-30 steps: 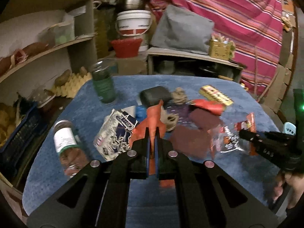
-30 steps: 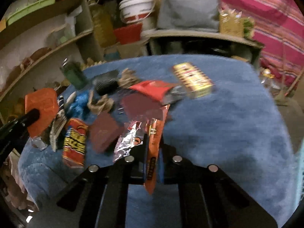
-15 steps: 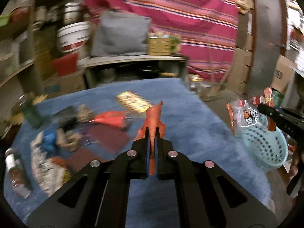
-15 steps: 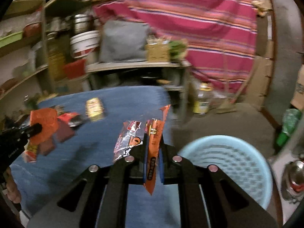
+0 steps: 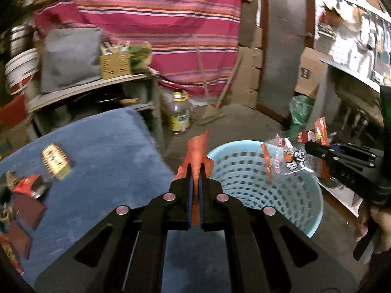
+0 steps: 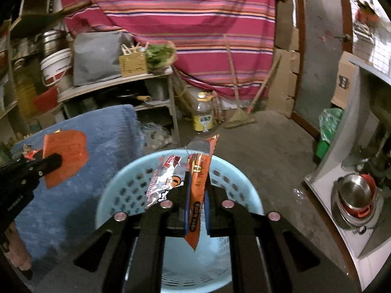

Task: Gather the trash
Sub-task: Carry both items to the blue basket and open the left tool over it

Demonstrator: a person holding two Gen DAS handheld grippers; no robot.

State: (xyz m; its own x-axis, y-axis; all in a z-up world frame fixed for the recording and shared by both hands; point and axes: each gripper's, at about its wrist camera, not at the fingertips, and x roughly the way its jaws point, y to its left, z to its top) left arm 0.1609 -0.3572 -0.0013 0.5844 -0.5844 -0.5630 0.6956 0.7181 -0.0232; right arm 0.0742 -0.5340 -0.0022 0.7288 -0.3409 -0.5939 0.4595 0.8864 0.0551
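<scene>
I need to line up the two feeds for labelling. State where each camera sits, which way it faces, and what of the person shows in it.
Left wrist: on the left gripper, facing forward and down past its orange wrapper to the blue basket; right gripper and hand at right.
Right wrist: on the right gripper, above the basket, clamping snack wrappers; left gripper at left.
Shared: basket, blue-covered table, striped cloth.

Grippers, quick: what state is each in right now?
Left gripper: closed on an orange wrapper.
Right gripper: closed on snack wrappers, above the blue basket.
</scene>
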